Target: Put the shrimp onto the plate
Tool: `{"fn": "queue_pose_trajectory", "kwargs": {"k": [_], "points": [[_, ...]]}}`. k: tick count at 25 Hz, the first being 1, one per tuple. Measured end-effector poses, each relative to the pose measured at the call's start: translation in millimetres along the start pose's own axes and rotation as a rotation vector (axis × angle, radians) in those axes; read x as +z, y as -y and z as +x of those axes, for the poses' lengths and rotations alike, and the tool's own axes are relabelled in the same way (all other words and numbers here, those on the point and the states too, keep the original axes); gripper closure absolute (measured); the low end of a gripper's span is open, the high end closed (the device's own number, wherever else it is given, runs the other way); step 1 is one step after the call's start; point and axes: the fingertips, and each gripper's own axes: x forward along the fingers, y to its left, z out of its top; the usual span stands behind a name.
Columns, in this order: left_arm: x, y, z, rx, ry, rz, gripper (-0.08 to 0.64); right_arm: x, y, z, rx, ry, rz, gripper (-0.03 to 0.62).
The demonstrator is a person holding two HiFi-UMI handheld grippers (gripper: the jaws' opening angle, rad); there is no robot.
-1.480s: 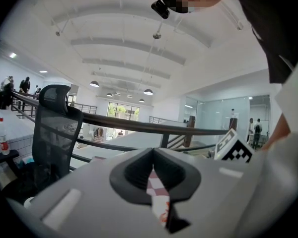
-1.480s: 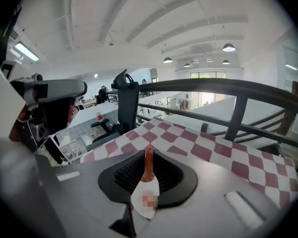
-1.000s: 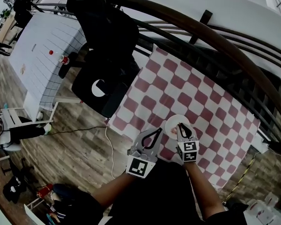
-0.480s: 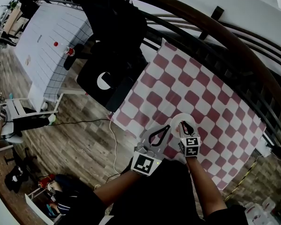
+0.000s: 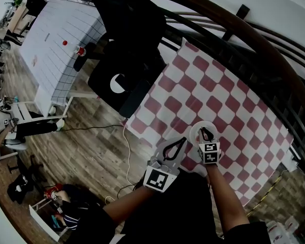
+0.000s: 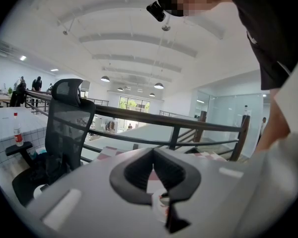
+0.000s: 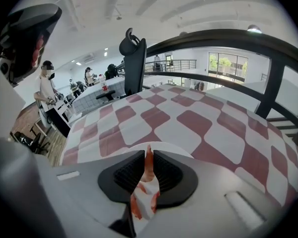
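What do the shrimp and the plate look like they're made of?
Shrimp: probably moulded plastic or rubber, a toy; smooth white body with painted-looking orange stripes. Plate: smooth plain white, plastic or ceramic; the views don't settle which.

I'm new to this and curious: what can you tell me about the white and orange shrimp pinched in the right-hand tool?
The white shrimp with orange-red stripes looks like a plastic toy. The right gripper is shut on it, a jaw pressing each side, its pointed orange tail sticking past the jaw tips. It hangs over the round white plate on the red-and-white checked cloth.
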Motion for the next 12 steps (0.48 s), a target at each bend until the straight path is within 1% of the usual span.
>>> {"fn": "queue_pose_trajectory", "kwargs": {"k": [5, 8, 12], "points": [[4.8, -11.4, -6.0, 0.055, 0.016, -0.018, 0.552, -1.8, 0.9, 6.3, 0.009, -0.017, -0.017, 0.54], [4.9, -16.4, -11.2, 0.073, 0.013, -0.012, 0.552, -5.3, 0.9, 6.1, -0.009, -0.022, -0.028, 0.537], [5.1, -20.3, -16.8, 0.091, 0.007, -0.012, 0.552, -1.2, -0.1, 0.6, -0.015, -0.005, -0.036, 0.535]]}}
